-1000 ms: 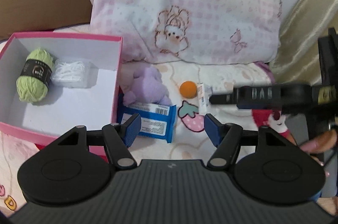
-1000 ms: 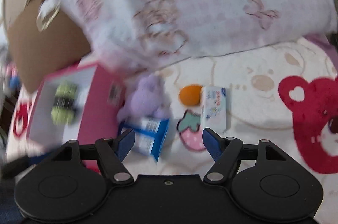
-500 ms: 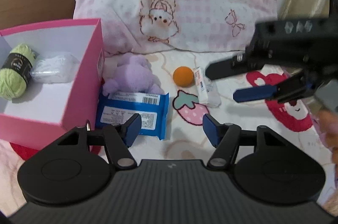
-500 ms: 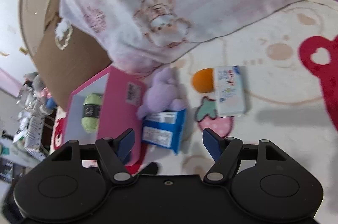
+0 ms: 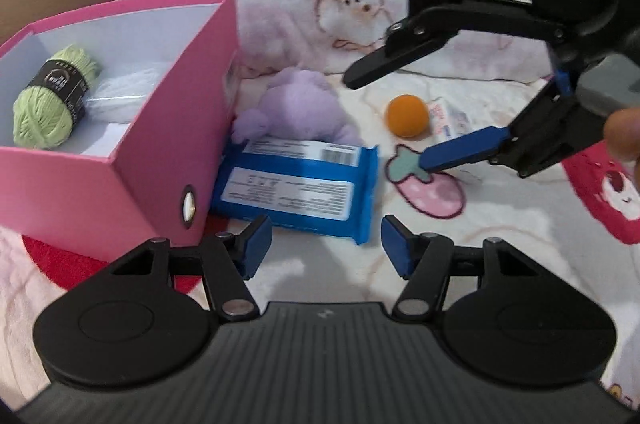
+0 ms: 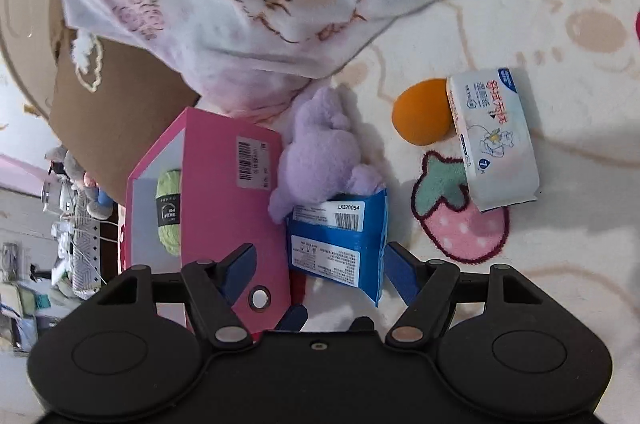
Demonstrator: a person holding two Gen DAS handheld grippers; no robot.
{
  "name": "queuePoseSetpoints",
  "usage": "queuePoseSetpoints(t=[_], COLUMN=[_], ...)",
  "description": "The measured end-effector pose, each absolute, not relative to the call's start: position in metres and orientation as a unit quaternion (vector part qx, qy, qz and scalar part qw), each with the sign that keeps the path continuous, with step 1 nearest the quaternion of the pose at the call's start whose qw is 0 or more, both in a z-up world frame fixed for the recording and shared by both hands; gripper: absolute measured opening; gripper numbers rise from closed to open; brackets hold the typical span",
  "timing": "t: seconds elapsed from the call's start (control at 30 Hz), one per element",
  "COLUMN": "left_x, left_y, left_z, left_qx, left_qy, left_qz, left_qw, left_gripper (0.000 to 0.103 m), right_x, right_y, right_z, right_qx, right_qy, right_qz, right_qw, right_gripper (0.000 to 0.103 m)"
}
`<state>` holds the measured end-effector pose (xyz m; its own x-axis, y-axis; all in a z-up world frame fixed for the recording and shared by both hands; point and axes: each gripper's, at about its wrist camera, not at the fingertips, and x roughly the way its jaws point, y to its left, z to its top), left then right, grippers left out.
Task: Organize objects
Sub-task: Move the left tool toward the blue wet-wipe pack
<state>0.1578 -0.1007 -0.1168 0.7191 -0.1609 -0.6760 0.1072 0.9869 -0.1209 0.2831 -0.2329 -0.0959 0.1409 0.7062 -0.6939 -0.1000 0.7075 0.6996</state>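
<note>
Blue snack packet [image 5: 296,194], flat and label-up with white print and a barcode, just ahead of the left gripper [image 5: 326,248], fingers apart, lately narrowing, nothing between; wedged against the pink box [image 5: 132,160] on the bedspread [image 5: 500,256], purple plush [image 5: 296,112] on its far edge. Right gripper [image 6: 316,270] fingers apart above the same packet, clamped on nothing.

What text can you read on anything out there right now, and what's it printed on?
"LX320054": blue packet, above its barcode.
"7": white packet, in a small round mark; its larger characters can't be read reliably.
Pink box sticker: barcode, digits too small.
Green yarn band: blurred.
</note>
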Motion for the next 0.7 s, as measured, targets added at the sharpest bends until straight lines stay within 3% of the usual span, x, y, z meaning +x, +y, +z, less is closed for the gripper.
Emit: queuePoseSetpoints(t=[0.17, 0.43, 0.53, 0.7], left_x=[0.166, 0.17, 0.168, 0.159], left_y=[-0.106, -0.125, -0.128, -0.128], left_z=[-0.125, -0.132, -0.13, -0.13], left_qx=[-0.025, -0.019, -0.013, 0.012], left_qy=[0.363, 0.379, 0.371, 0.351], left_qz=[-0.055, -0.037, -0.035, -0.05], left_qw=[0.93, 0.925, 0.928, 0.935], left_gripper=[0.056, 0.055, 0.05, 0.05], right_x=[0.29, 0.298, 0.297, 0.289], right_y=[-0.229, -0.218, -0.226, -0.243], right_z=[-0.104, -0.131, -0.145, -0.147], right_qx=[0.261, 0.227, 0.23, 0.25], right_qy=[0.606, 0.619, 0.604, 0.59], right_qz=[0.291, 0.287, 0.328, 0.346], right_qw=[0.692, 0.695, 0.689, 0.685], right_gripper=[0.074, 0.061, 0.048, 0.04])
